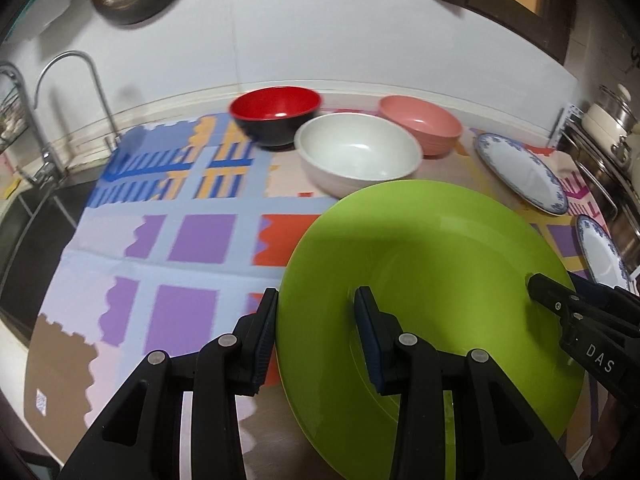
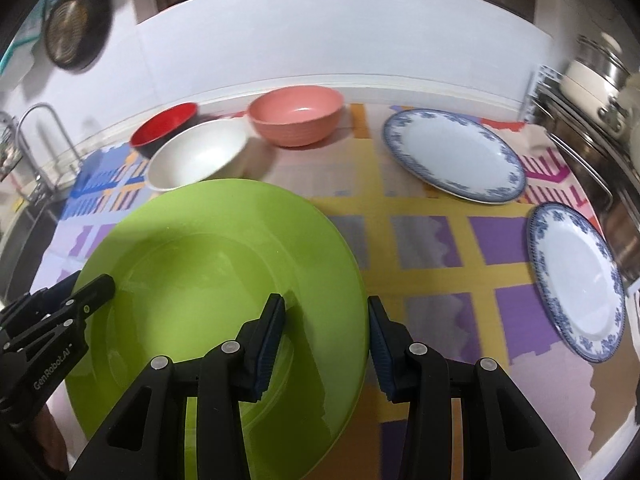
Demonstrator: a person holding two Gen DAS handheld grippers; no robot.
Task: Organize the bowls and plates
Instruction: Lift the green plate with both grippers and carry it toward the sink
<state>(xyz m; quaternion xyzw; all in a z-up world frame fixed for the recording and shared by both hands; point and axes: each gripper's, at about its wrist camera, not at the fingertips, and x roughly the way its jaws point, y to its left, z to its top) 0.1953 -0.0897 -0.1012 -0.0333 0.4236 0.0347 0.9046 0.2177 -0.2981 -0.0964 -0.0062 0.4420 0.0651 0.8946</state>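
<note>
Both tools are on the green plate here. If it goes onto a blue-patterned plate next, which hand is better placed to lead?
Probably the right. The right tool straddles the green plate rim on the side facing both blue-patterned plates. The left tool holds the far rim.

The green plate (image 1: 432, 248) looks smooth and shiny. The faucet (image 1: 60, 92) is shiny metal. The patterned cloth (image 1: 168, 248) looks soft and matt.

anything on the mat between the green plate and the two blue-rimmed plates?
Nothing. In the right wrist view, only bare patterned mat lies between the green plate and both blue-rimmed plates.
</note>
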